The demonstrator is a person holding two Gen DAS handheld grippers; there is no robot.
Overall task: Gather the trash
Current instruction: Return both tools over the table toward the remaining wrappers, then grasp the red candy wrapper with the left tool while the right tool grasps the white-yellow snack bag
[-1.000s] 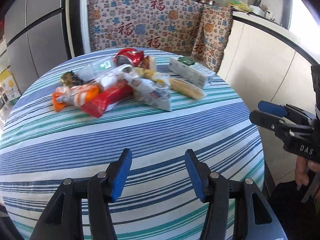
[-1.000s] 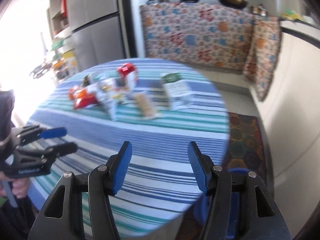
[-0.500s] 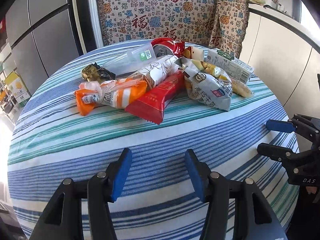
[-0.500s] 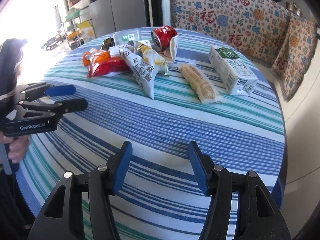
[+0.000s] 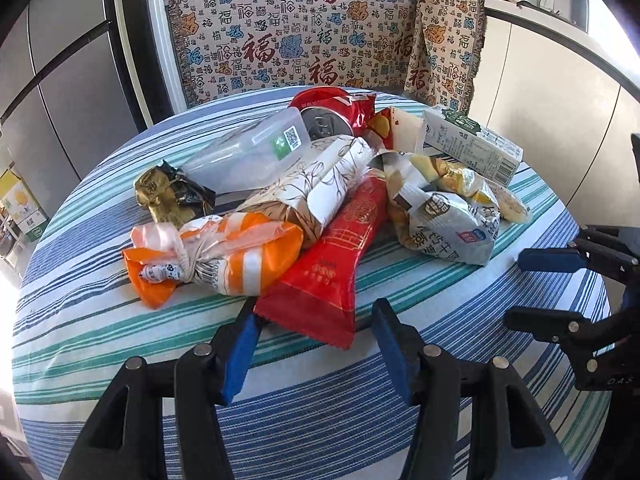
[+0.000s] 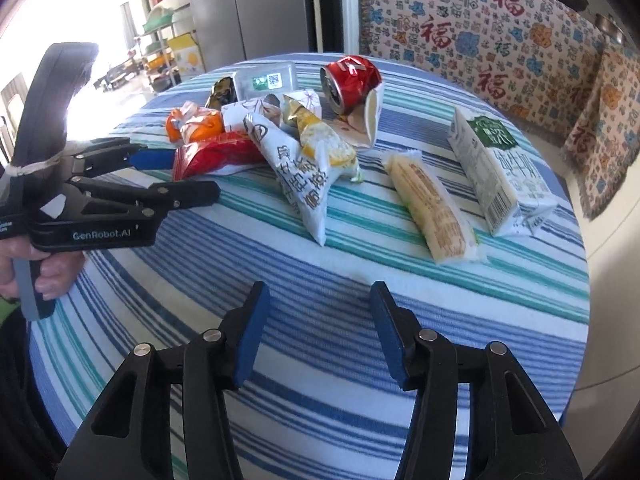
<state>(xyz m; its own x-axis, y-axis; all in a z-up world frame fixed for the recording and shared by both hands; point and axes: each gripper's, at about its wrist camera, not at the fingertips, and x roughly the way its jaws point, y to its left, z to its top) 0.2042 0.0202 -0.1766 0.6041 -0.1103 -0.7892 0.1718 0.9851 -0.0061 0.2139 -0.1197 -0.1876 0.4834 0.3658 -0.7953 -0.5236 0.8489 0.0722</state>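
My left gripper (image 5: 312,344) has come in over the near edge of the table (image 5: 100,320) since a second ago, and its jaws stand apart with nothing pressed between the pads. The bottom end of the red wrapper (image 5: 332,264) now lies just ahead of the gap, nearly between the fingertips; a moment back it was well up the cloth. My right gripper (image 6: 316,332) has advanced too, over bare striped cloth near the table's front edge, and its jaws have just been closing a little, though nothing is between them and they are still released.

Beyond the left tool the trash sits heaped toward the middle and far side of the table: the orange-and-white bag (image 5: 224,256) touching the red wrapper on its left, a white patterned packet (image 5: 320,184) lying over both, a clear plastic box (image 5: 248,152) and a gold foil wrapper (image 5: 168,196) behind, a crushed red can (image 6: 348,80) near the far edge. Out from the right tool lie a white snack bag (image 6: 304,176), a pale long packet (image 6: 432,204) and a milk carton (image 6: 496,172) toward the right edge, each separate.

I judge nothing is collected yet; both tools are now within reach, and the red wrapper looks like my left's first pick.
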